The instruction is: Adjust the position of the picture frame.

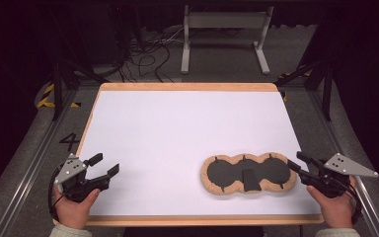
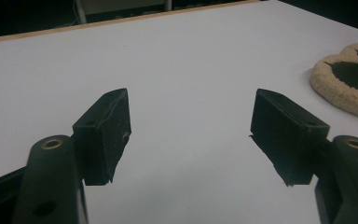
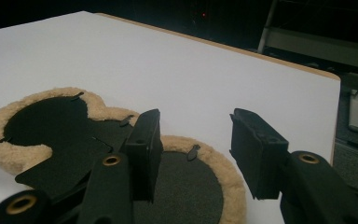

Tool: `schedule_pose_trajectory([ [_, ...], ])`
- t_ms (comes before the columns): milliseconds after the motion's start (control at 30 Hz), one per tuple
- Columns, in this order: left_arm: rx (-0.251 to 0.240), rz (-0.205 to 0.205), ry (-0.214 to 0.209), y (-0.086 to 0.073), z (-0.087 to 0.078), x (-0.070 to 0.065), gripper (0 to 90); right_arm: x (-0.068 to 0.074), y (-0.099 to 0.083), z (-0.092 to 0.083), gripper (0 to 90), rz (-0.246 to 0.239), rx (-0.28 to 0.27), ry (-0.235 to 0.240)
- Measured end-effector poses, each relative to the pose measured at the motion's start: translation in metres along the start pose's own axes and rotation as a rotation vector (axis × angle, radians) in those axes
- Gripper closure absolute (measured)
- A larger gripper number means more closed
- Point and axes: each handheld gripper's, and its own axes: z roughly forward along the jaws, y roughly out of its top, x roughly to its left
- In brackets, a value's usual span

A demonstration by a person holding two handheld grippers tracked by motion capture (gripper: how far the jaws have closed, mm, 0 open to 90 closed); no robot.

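lying flat near the table's [image 1: 128,118] front right edge, the fleece pad [image 1: 249,174] runs its long axis left to right: three joined black discs rimmed in tan fleece. right gripper [image 1: 296,165] hovers at its right end, jaws apart and empty; left gripper [image 1: 106,165] likewise apart, well away.

A single dark number "4" [image 1: 69,141] is seen marked on the grey floor [image 1: 39,148] left of the table. No other writing can be read.
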Motion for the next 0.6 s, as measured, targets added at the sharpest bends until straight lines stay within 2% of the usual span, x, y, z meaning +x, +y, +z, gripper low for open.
schedule_pose_trajectory([
  [200, 0.004, 0.003, 0.0, 0.0, 0.001, 0.0, 29.5, 0.001, 0.006, -0.005, 53.3, -0.005, -0.008, -0.006],
  [400, -0.02, 0.006, 0.002, 0.003, 0.002, -0.001, 30.8, 0.002, 0.006, -0.009, 53.3, -0.001, 0.001, -0.005],
  [600, -0.014, 0.009, -0.014, 0.004, 0.008, -0.001, 30.9, 0.003, 0.008, -0.017, 49.9, 0.031, -0.003, 0.009],
])
